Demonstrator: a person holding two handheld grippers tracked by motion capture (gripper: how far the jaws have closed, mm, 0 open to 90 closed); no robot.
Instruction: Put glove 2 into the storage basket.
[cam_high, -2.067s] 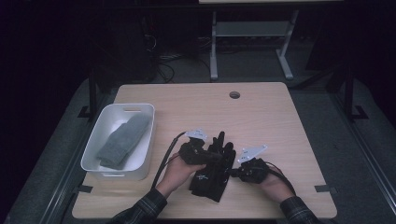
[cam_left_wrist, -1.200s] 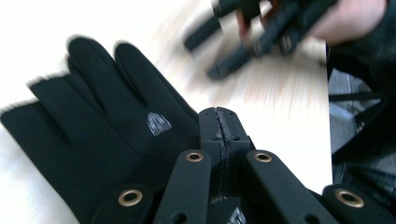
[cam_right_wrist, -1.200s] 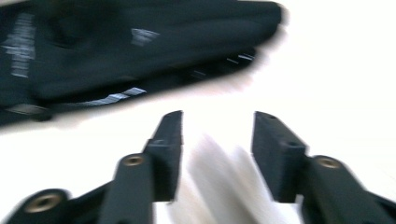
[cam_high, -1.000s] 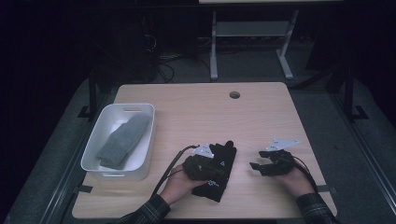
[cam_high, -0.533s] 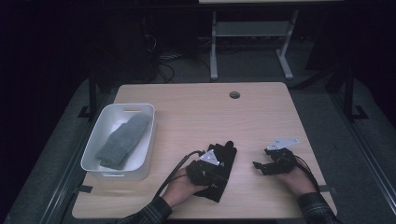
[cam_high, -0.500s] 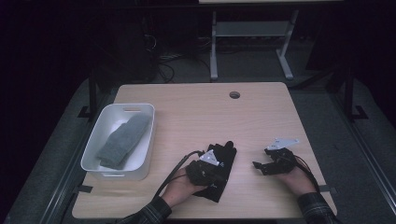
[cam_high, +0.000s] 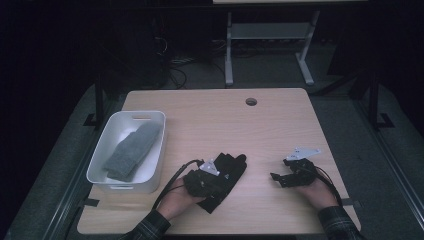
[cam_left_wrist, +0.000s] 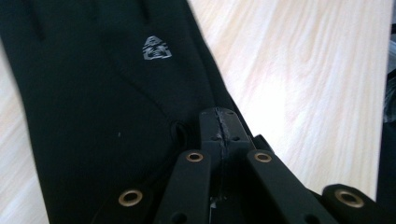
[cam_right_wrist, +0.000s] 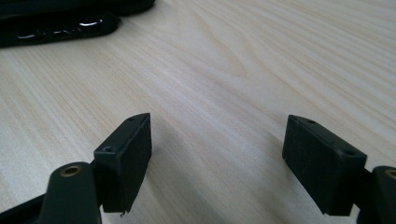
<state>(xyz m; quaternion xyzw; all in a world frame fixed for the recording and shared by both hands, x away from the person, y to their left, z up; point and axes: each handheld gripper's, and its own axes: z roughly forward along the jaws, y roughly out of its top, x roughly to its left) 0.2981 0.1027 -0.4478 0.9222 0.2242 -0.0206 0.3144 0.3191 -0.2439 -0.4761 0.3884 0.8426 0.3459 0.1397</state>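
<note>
Near the front edge of the tabletop (cam_high: 210, 115), I see my left gripper (cam_high: 200, 181) resting on a black glove (cam_high: 227, 172), and from above the two dark shapes merge so that I cannot separate the tool from the cloth. Its trailing cable loops off toward my sleeve, which the bottom of the high view cuts off. From the left gripper view, the left gripper's jaws are clenched together with a pinch of the glove's fabric (cam_left_wrist: 93, 93) caught at their tips; the fabric bunches into a small fold just where they meet. The glove is smooth and matte, with faint stitched seams and a small pale logo (cam_left_wrist: 156, 48) printed on it, too small for me to read. Its finger ends run out of the top of that view.

My right gripper (cam_high: 281, 178) sits well apart to the glove's right, low over bare wood. Its jaws have just been opening and stand released, nothing between them; the flat black pads (cam_right_wrist: 133, 149) look rubbery and square-edged. The tabletop is pale wood with fine grain and a round hole (cam_high: 251, 101) near its far edge. At the left stands a white plastic bin (cam_high: 122, 186) with rounded corners, holding a grey knitted-looking sock (cam_high: 132, 150).
</note>
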